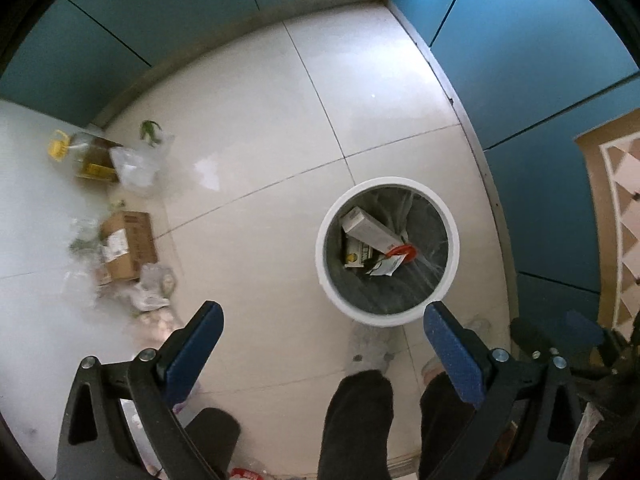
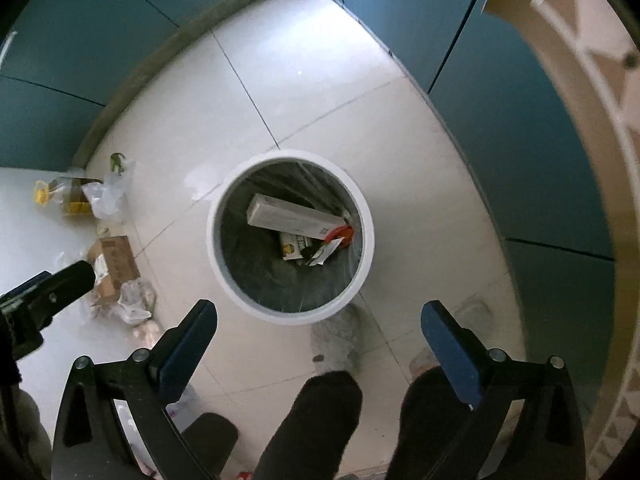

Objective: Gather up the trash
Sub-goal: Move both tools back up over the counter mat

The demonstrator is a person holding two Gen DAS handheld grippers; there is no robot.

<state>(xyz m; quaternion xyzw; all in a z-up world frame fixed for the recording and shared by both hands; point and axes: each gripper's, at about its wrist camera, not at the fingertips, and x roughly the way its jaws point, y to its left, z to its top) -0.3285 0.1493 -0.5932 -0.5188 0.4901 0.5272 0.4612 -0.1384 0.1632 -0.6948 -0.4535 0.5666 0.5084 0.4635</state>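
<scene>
A white round trash bin (image 1: 328,276) with a dark liner stands on the tiled floor; it also shows in the right wrist view (image 2: 216,264). Inside lie a long white box (image 1: 370,230) (image 2: 288,216), a small carton (image 2: 294,246), a wrapper and a red piece (image 2: 343,233). My left gripper (image 1: 324,316) is open and empty, held high above the floor beside the bin. My right gripper (image 2: 320,312) is open and empty above the bin's near rim. Loose trash lies at the left: a cardboard box (image 1: 128,244) (image 2: 114,262) and crumpled plastic bags (image 1: 136,166) (image 2: 106,196).
A yellow-capped oil bottle (image 1: 76,152) (image 2: 60,196) lies by the wall. Blue cabinet panels (image 1: 540,80) (image 2: 500,100) enclose the floor at back and right. The person's legs and grey socked feet (image 1: 370,346) (image 2: 336,340) stand just before the bin. A patterned board (image 1: 620,208) leans at right.
</scene>
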